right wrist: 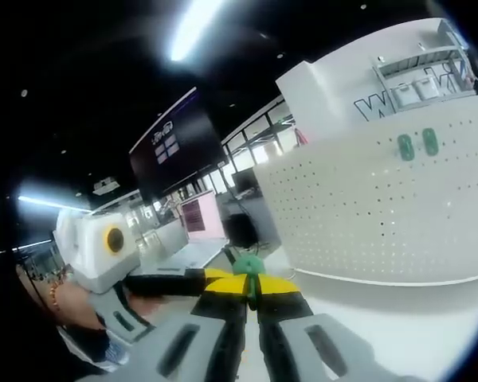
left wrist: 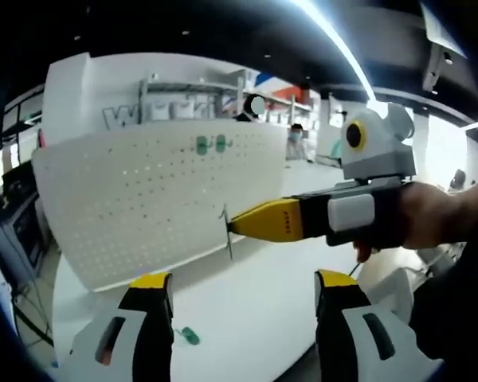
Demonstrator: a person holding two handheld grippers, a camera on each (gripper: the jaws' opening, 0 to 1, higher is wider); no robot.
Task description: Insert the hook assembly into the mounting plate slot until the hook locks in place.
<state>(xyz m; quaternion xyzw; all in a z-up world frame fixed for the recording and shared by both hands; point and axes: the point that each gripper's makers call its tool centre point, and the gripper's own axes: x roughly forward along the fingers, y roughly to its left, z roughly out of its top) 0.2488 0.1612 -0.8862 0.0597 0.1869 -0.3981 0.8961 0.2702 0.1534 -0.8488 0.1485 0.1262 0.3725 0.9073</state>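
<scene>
The green hook piece (right wrist: 248,265) sits pinched between the yellow tips of my right gripper (right wrist: 252,288), whose jaws are pressed together on it, just ahead of the camera at about 6 o'clock in the right gripper view. In the left gripper view that same right gripper (left wrist: 233,227) comes in from 3 o'clock, held by my hand (left wrist: 430,215), with a thin metal hook (left wrist: 226,231) sticking out of its yellow nose, close to the lower edge of the white pegboard (left wrist: 143,199) but apart from it as far as I can tell. The pegboard stands upright on the white tabletop (left wrist: 247,302), and two green clips (left wrist: 210,144) are mounted side by side near its top edge, at about 12 o'clock. My left gripper (left wrist: 243,290) has its jaws spread wide with nothing between them, rising from 6 o'clock. A small green part (left wrist: 190,336) lies loose on the tabletop, just beside the left jaw. In the right gripper view the left gripper (right wrist: 187,280) reaches in from 9 o'clock, and the pegboard (right wrist: 366,215) with its clips (right wrist: 417,144) fills the 2 o'clock side.
</scene>
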